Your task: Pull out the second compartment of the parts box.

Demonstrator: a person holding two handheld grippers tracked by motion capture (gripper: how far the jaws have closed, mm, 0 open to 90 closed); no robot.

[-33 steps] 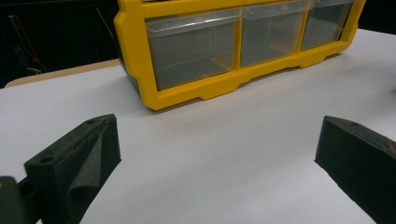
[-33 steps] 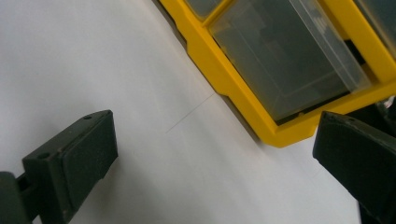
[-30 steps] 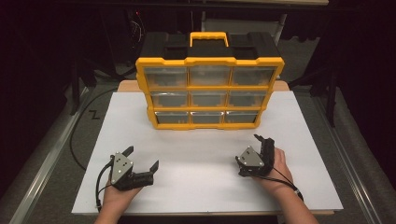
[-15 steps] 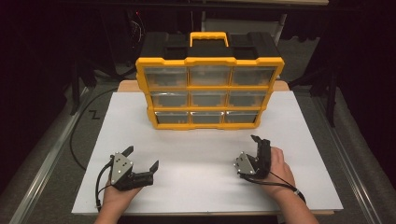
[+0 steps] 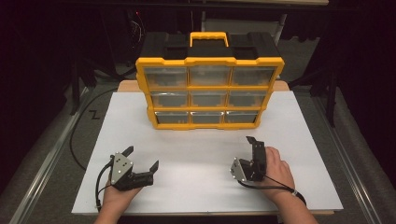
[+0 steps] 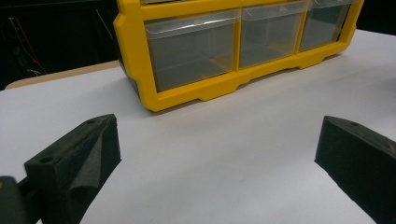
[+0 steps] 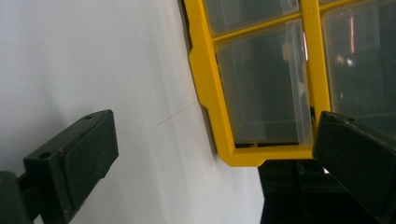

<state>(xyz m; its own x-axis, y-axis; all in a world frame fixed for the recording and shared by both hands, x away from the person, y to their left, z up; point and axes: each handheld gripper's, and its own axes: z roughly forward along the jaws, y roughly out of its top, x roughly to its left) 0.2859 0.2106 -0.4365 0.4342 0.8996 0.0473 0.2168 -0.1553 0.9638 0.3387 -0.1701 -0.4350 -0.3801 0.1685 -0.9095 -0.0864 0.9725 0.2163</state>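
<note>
On the white tabletop [image 5: 196, 154], a yellow nine-drawer plastic organiser [image 5: 208, 91] stands upright.
Left gripper [image 5: 141, 159] and right gripper [image 5: 243, 150] rest near it, jaws spread, empty.

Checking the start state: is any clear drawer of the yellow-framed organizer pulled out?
No: in the high view all nine clear drawers sit flush in the yellow-framed organizer, and both open grippers rest apart from it.

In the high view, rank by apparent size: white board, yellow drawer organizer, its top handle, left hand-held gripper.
1. White board
2. Yellow drawer organizer
3. Left hand-held gripper and top handle: they look too alike to rank.
</note>
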